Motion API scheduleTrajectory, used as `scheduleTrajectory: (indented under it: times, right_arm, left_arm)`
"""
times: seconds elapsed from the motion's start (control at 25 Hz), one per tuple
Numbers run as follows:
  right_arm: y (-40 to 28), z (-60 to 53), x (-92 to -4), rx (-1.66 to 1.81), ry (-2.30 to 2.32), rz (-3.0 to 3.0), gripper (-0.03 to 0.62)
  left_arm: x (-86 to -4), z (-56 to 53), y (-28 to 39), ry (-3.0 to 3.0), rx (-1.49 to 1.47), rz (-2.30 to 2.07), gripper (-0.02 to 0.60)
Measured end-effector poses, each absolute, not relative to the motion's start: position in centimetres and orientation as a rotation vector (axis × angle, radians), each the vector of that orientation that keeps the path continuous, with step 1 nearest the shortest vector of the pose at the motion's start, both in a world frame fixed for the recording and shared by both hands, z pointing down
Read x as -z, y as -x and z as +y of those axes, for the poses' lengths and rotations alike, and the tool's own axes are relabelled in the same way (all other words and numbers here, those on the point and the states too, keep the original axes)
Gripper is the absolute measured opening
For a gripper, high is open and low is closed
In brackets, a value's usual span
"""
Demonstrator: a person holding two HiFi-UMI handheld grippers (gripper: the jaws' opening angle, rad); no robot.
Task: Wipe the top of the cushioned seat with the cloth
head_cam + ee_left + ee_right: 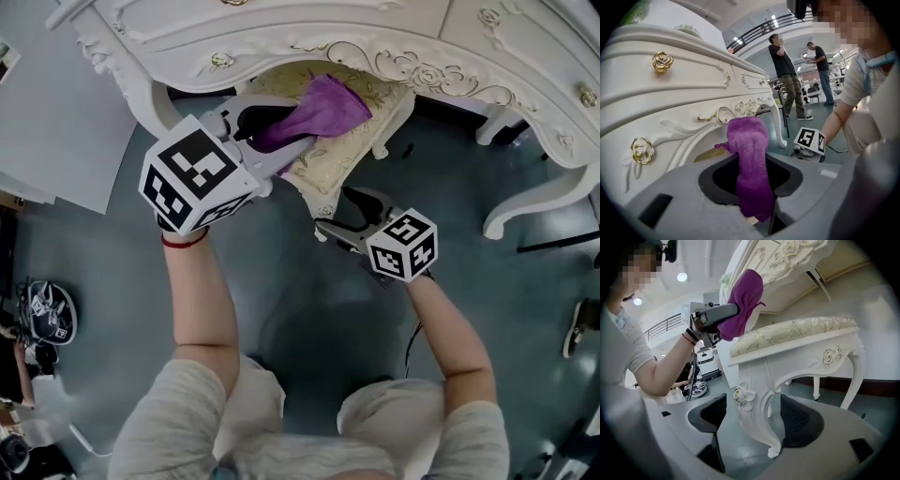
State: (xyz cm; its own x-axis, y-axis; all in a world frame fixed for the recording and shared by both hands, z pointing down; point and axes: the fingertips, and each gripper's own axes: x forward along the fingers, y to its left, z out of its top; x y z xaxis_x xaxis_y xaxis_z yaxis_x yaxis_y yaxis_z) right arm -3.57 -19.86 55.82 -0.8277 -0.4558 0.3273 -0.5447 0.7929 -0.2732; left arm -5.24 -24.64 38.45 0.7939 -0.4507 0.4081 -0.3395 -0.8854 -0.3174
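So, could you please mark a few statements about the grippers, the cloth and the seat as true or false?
1. The left gripper has its fingers shut on the purple cloth. True.
2. The right gripper grips a second cloth. False: its fingers stand apart on either side of a seat leg, not pressing on it.
3. The cloth is over the cushioned seat. True.
4. The seat stands well clear of the table. False: it sits partly under the white dressing table.

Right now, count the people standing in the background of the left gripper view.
2. A person in camouflage trousers stands past the dresser; a person in jeans stands just right, farther back. More may be hidden beyond.
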Motion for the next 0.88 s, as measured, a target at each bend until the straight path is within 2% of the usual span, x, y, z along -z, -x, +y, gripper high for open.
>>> scheduleTrajectory:
  times: [0.6, 0.88]
  right_arm:
    - [6.8, -21.2, -58.1, -0.587, -0.704, -2.738, 0.314]
    - [6.4, -21.2, -58.6, -0.539, -0.702, -2.692, 0.295]
  left_arm:
    - [-38.1, -23.5, 5.4, 2.747, 0.761, 0.593, 0.143]
    - [-37.6, -22.9, 5.8, 2.742, 0.768, 0.587, 0.143]
